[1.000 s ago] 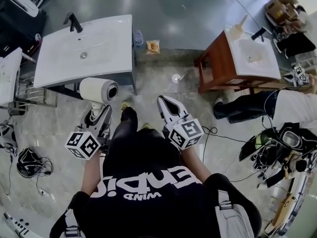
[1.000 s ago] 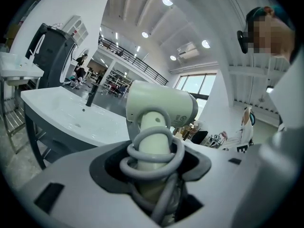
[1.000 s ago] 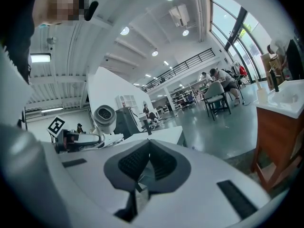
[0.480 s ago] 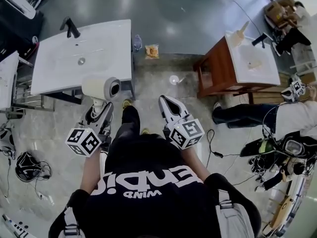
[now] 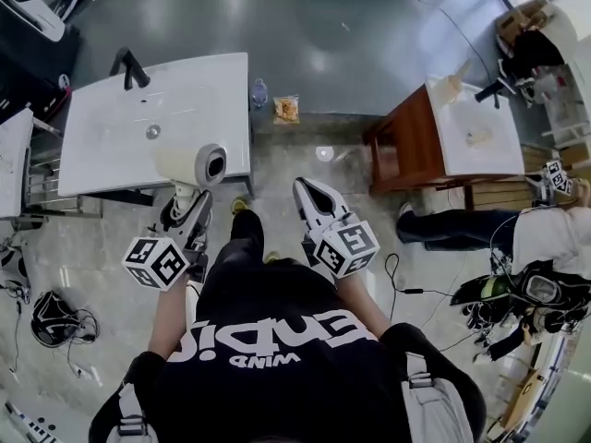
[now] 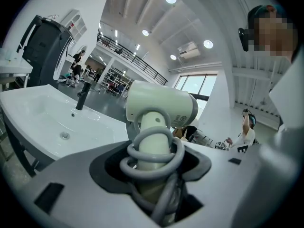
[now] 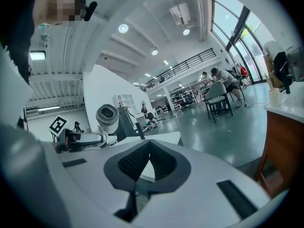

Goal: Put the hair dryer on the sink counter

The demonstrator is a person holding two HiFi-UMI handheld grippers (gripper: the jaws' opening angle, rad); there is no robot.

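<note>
Dryer point(image 5: 197, 164) clamped by handle in our L gripper point(image 5: 187, 203) at sink counter point(image 5: 106, 141) edge (R gripper point(image 5: 309, 192) pinched together, empty); setdown left.

**Black tee, white print, marker cubes**

We're looking at a black T-shirt point(image 5: 277, 293) with white lettering, black trousers point(image 5: 242, 236) and grey buckled shoulder straps point(image 5: 418, 377). The left gripper point(image 5: 187, 201) and right gripper point(image 5: 305, 188) have pale grey shells, each carrying a black-and-white marker cube.

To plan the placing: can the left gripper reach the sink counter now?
Probably yes. The left gripper holds the hair dryer right at the near edge of the sink counter, and nothing stands between them.
</note>
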